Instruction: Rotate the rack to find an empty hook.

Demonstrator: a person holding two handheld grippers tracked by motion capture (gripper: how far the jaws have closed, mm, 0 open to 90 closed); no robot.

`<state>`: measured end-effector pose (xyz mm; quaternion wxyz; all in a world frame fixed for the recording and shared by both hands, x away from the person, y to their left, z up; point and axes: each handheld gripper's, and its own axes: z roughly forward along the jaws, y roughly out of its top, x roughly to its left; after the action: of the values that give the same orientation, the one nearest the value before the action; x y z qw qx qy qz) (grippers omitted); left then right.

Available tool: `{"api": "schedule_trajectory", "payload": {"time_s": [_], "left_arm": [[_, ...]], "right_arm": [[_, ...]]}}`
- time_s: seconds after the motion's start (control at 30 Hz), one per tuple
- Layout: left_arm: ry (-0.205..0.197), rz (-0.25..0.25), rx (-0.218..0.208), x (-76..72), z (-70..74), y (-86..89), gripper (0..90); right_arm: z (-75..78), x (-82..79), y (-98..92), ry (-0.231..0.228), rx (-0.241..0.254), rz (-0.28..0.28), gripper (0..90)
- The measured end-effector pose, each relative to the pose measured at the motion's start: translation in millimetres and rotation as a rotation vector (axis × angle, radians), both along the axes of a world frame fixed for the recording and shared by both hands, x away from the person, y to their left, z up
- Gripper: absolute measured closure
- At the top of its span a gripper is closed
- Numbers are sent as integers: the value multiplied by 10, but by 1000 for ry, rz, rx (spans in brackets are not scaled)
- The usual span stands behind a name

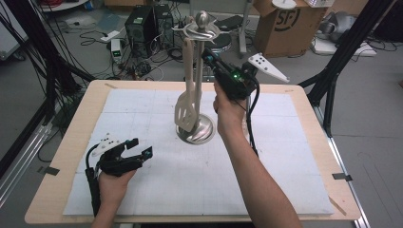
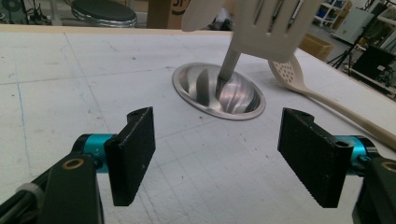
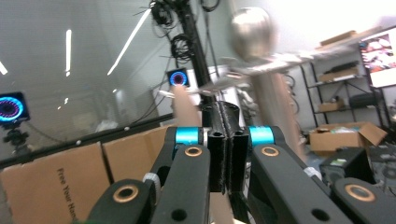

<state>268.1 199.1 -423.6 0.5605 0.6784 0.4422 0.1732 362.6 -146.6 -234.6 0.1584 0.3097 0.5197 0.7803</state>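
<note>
A steel utensil stand [image 1: 196,127] rises from a round base in the middle of the white mat, with a ball [image 1: 203,19] above its hooks. A beige slotted spatula [image 1: 187,111] hangs from a hook beside the pole. My right gripper [image 1: 207,53] is raised near the top of the stand, jaws pressed together [image 3: 224,112], and the spatula's handle [image 3: 185,109] runs just past them. My left gripper [image 1: 141,147] rests on the mat at the front left, wide open [image 2: 217,158] and holding nothing. A beige perforated spoon [image 2: 292,77] lies on the mat beside the base [image 2: 205,91].
The wooden table edge [image 1: 66,142] frames the mat [image 1: 142,190]. Beyond the table stand a cardboard box [image 1: 287,26], black electronics [image 1: 140,26] with cables on the floor, and black frame legs [image 1: 340,57] at both sides.
</note>
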Motion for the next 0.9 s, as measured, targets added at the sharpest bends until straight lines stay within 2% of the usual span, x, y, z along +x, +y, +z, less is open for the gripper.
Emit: {"api": "schedule_trajectory", "payload": {"time_s": [0.03, 0.1, 0.17, 0.27, 0.5, 0.9], "left_arm": [[-1, -2, 1, 1, 0, -1, 281], [0, -3, -1, 1, 0, -4, 281], [0, -1, -1, 2, 0, 0, 281], [0, 0, 1, 2, -3, 3, 281], [2, -3, 4, 7, -7, -5, 281], [6, -6, 10, 14, -16, -26, 281]], "right_arm": [[-16, 12, -58, 18, 28, -4, 900], [-11, 25, -128, 26, 61, -19, 900], [18, 22, -177, 13, 98, -22, 900], [82, 21, -215, -3, 110, -34, 900], [142, -39, -164, -38, 65, -21, 900], [174, -114, -11, -84, -27, -52, 900]]}}
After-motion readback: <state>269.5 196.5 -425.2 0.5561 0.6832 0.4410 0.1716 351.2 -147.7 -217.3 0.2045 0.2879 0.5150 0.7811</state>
